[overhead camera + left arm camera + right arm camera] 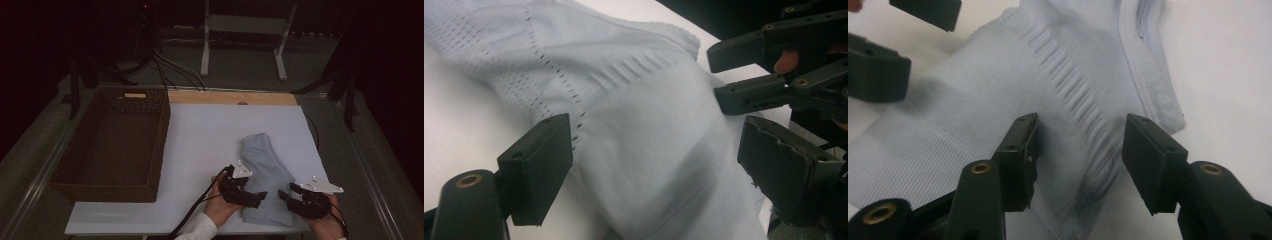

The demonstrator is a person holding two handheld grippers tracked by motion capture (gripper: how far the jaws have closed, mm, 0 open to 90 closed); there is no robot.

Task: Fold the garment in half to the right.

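Basket (112,145) left on the table (200,140), folded cloth (265,170) right of it, near the front edge.

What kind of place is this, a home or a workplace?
Probably a lab or recording workspace, not a home. A white board covers the table and carries a folded pale blue garment beside a wicker basket. Behind it, cables run across the floor near a metal stand.

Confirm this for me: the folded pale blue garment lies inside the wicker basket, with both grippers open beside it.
Not quite. The pale blue garment lies on the white board, right of the wicker basket, as the high view shows. The left gripper and right gripper are open beside it.
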